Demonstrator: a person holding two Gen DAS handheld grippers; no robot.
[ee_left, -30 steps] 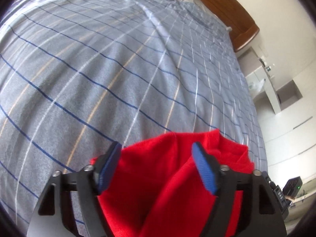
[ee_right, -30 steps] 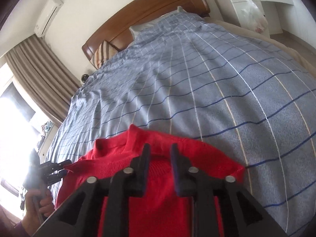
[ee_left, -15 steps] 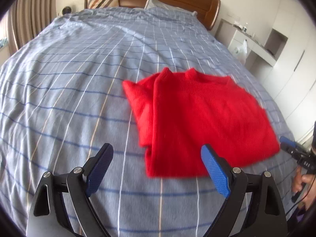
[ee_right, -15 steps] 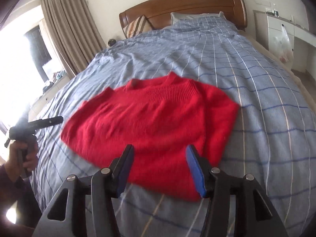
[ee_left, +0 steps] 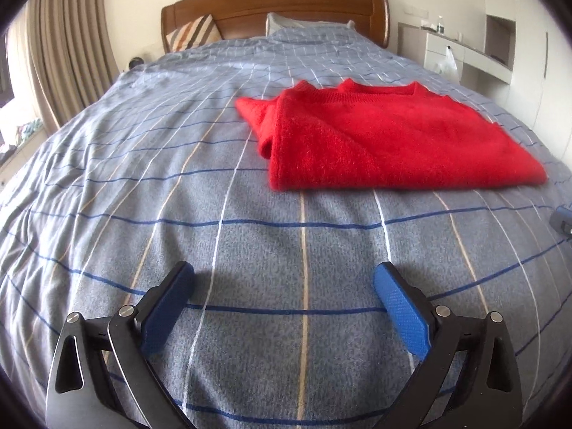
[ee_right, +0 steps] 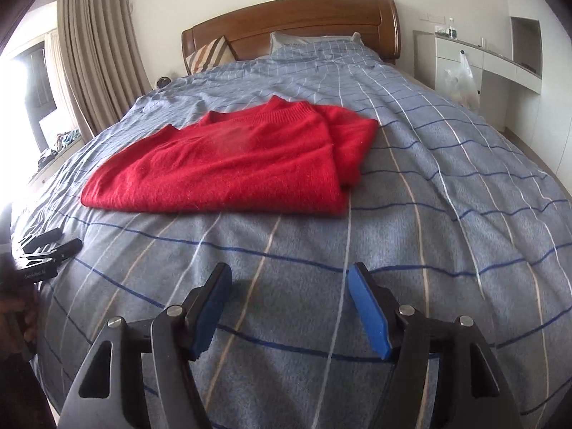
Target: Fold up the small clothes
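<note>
A red knit sweater (ee_left: 386, 139) lies folded flat on the bed, collar toward the headboard, one side folded under. It also shows in the right wrist view (ee_right: 236, 164). My left gripper (ee_left: 284, 279) is open and empty, low over the bedspread, well short of the sweater's near edge. My right gripper (ee_right: 289, 279) is open and empty, also over bare bedspread in front of the sweater. The left gripper's black fingers (ee_right: 53, 246) show at the left edge of the right wrist view.
The bed has a grey-blue checked bedspread (ee_left: 178, 178) and a wooden headboard (ee_left: 275, 7) with pillows. Curtains (ee_right: 96, 53) hang at the left. A white desk unit (ee_right: 493, 60) with a plastic bag stands at the right.
Both grippers have let go of the sweater, opened, and pulled back toward the foot of the bed. The sweater now lies folded and flat.
</note>
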